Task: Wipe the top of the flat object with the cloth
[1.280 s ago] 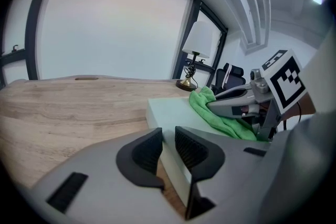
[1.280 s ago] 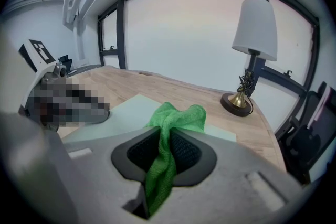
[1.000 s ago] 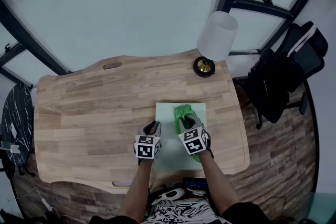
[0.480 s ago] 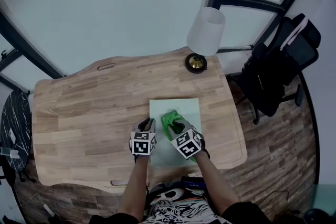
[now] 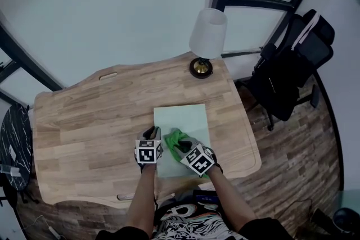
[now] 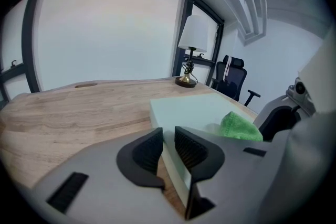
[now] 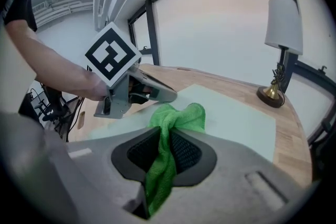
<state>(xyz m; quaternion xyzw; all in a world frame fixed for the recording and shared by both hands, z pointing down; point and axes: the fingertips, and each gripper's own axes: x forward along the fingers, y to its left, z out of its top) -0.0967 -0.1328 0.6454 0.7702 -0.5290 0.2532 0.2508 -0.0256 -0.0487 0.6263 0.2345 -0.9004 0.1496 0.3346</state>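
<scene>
A pale green flat board lies on the wooden table. My left gripper holds the board's left edge near the front; in the left gripper view the edge of the board sits between its ribbed pads. My right gripper is shut on a green cloth, whose bunched end rests on the board's top just right of the left gripper. In the right gripper view the cloth runs between the jaws of the right gripper, with the left gripper close ahead.
A lamp with a white shade and brass base stands at the table's far right corner. A black office chair stands off the table's right side. A dark round side table is at the left.
The right gripper has dragged the cloth across the board toward me and leftward, closer to the left gripper. The left gripper keeps its hold on the board's edge.
</scene>
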